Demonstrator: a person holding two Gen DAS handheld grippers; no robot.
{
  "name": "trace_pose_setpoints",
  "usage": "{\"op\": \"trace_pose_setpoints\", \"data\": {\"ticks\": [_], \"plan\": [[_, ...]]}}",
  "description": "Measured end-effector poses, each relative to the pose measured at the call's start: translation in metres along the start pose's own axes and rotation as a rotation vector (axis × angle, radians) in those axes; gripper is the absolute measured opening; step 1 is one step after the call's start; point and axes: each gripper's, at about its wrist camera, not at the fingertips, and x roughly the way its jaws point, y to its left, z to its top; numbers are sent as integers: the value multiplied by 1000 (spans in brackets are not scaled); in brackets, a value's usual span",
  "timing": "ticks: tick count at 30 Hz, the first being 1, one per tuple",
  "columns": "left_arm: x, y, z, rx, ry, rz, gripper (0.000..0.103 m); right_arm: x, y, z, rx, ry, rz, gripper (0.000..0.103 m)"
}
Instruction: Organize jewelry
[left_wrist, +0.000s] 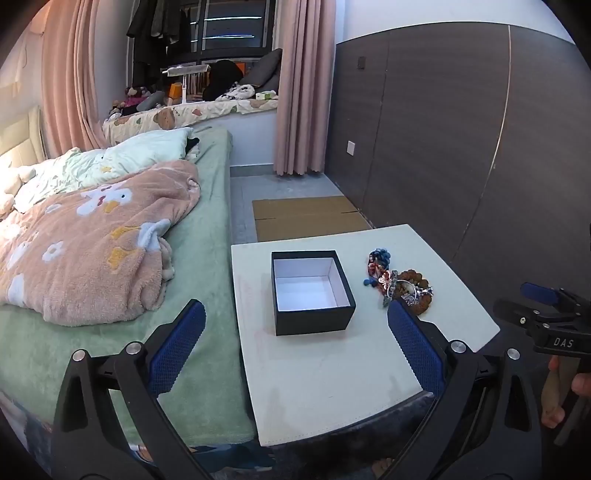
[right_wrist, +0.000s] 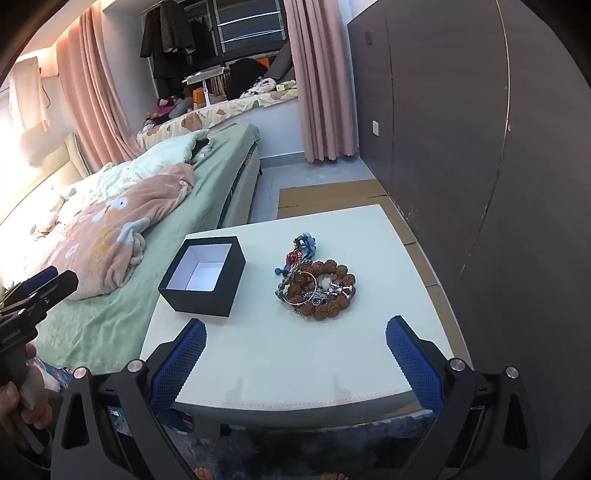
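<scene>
Two grippers, left gripper (left_wrist: 295, 343) and right gripper (right_wrist: 295, 354), hang spread wide and empty over one white table (right_wrist: 295, 362). One black box (right_wrist: 202, 277) sits empty; one jewelry heap (right_wrist: 317, 286) lies beside it, apart.

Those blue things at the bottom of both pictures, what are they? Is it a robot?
No robot. A person holds a hand-held gripper in each hand, each with a camera looking along its blue fingers. One picture comes from the left hand-held gripper, the other from the right hand-held gripper. Both are wide open and hold nothing. On the white table sits an open black box, empty inside, and beside it a pile of jewelry: brown beads, blue beads and a silver bangle.
</scene>
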Motion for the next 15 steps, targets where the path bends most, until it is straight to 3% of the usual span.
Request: {"op": "trace_pose_setpoints", "data": {"ticks": [15], "plan": [[-3,-6,2,-18,2,-18,98,-1,4,-1,-22,-8,-36,96]]}}
